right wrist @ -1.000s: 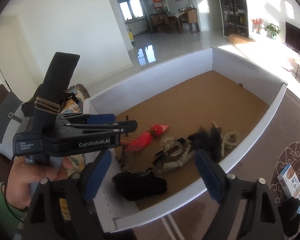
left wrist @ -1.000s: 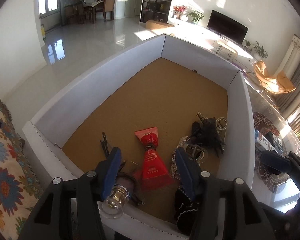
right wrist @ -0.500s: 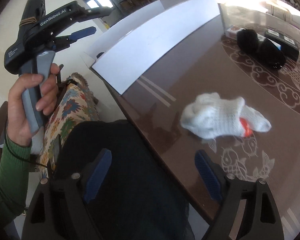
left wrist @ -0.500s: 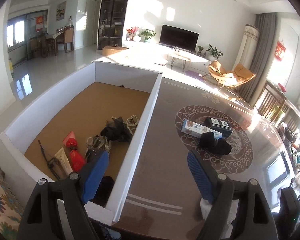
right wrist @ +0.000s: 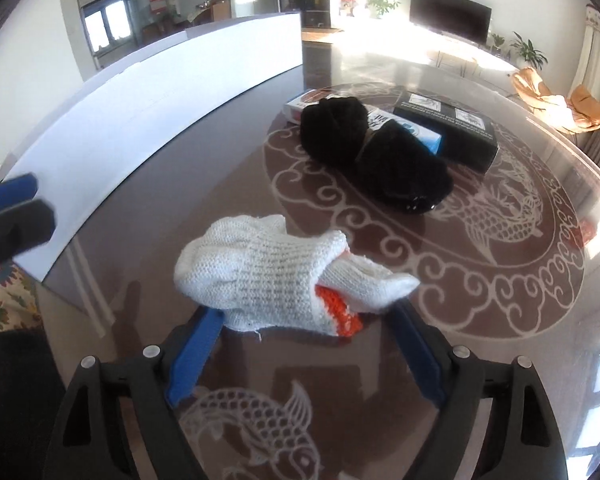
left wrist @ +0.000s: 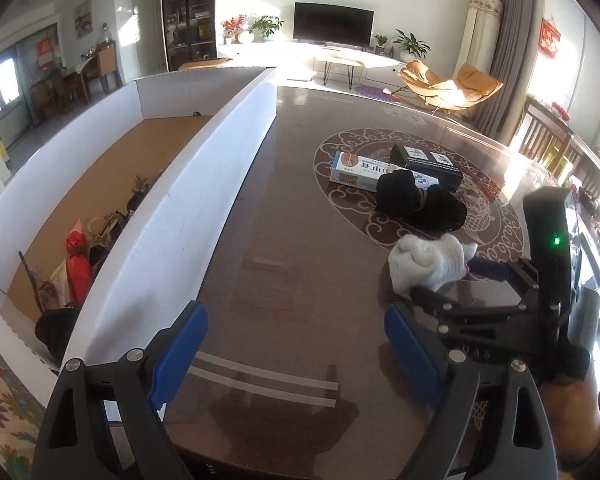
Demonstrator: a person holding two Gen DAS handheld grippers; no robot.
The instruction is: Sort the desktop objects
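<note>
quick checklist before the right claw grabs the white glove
1. Right claw open: ok, blue pads spread, nothing pressed between them.
2. White glove lined up: ok, it lies just ahead, centred between the pads.
3. Glove free of other items: ok, the black bundle and black box lie apart, farther back.
4. Left claw out of the way: ok, jaws opening, empty, over bare table beside the white bin.
5. Pads low enough to grip: cannot tell.

Bright window sunlight — glare, fisheye-warped edges
</note>
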